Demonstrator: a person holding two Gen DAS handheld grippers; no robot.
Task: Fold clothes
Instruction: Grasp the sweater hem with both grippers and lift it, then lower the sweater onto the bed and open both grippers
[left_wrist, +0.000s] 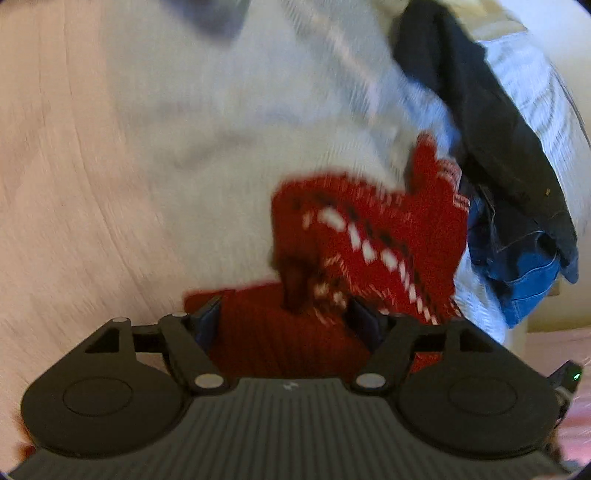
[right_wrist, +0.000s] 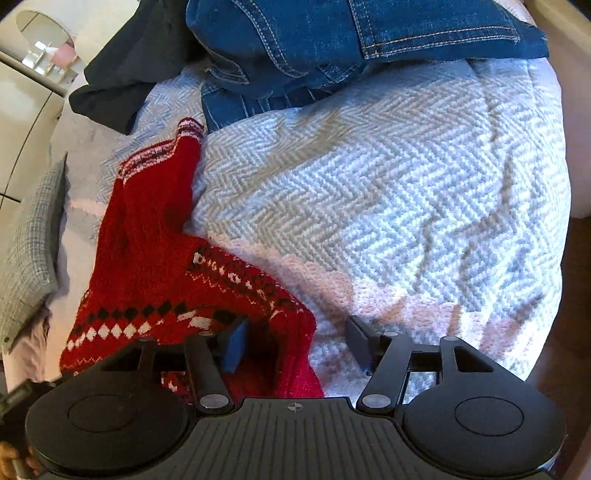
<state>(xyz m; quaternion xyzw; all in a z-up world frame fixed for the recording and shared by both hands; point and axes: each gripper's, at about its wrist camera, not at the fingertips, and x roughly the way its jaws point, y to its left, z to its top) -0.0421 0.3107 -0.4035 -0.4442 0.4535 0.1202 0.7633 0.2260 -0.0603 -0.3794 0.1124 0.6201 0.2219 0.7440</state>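
Low in both wrist views, a red knitted sweater with bands of black and white diamonds lies crumpled on a pale herringbone-weave blanket. Seen from the right wrist, the sweater fills the lower left of the frame, with one sleeve running up toward the upper left and ending in a striped cuff; its long axis slants from lower centre to upper left. The right gripper has its fingers spread apart, and a fold of the red knit sits between them against the left finger, while the right finger stands over bare blanket; nothing is pinched. Seen from the left wrist, which is blurred, the left gripper is also spread wide, with red knit lying between and just beyond its fingers and the patterned part bunched up toward the right of centre. Both grippers are right at the sweater, so neither is clearly nearer. Across the top of the right view lie blue jeans and a dark garment, well apart from the sweater's body though near its cuff. The sweater is not folded flat: it lies rumpled, which would fit either a garment being laid out or one mid-fold.
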